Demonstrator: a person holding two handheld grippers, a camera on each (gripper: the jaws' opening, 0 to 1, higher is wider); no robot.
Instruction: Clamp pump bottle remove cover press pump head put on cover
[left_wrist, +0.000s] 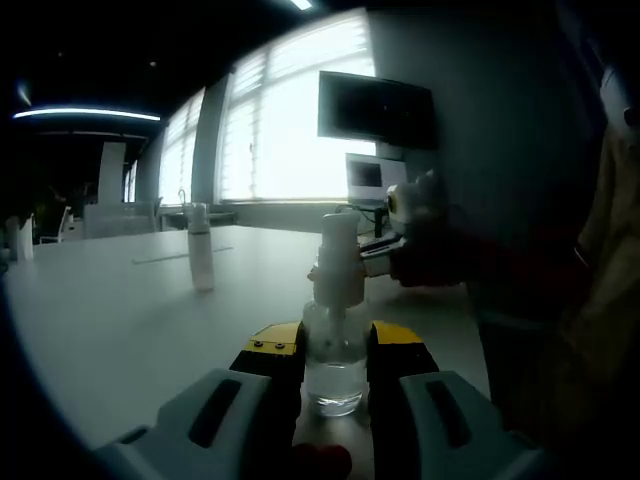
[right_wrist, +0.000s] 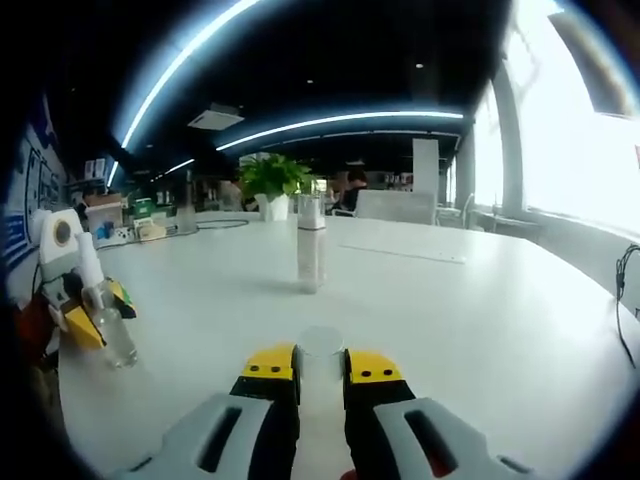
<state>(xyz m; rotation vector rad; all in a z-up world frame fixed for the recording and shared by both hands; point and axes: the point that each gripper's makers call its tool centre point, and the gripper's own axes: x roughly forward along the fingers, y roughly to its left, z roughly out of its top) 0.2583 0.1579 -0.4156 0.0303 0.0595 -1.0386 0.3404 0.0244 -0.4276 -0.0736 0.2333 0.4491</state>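
A clear pump bottle (left_wrist: 335, 375) stands on the white table (left_wrist: 130, 320), and my left gripper (left_wrist: 335, 345) is shut on its body. Its white pump head (left_wrist: 337, 262) rises bare above the jaws. My right gripper (right_wrist: 321, 372) is shut on a small clear cover (right_wrist: 320, 348). In the left gripper view the right gripper (left_wrist: 378, 255) reaches in from the right, close beside the pump head. In the right gripper view the left gripper (right_wrist: 100, 312) and the bottle (right_wrist: 112, 338) sit at the far left, well apart from the cover.
A second, taller bottle (left_wrist: 200, 252) (right_wrist: 311, 245) stands alone further out on the table. A potted plant (right_wrist: 272, 182) and small items sit at the far end. A dark monitor (left_wrist: 375, 108) hangs by the windows. The person's sleeve (left_wrist: 610, 300) is at the right.
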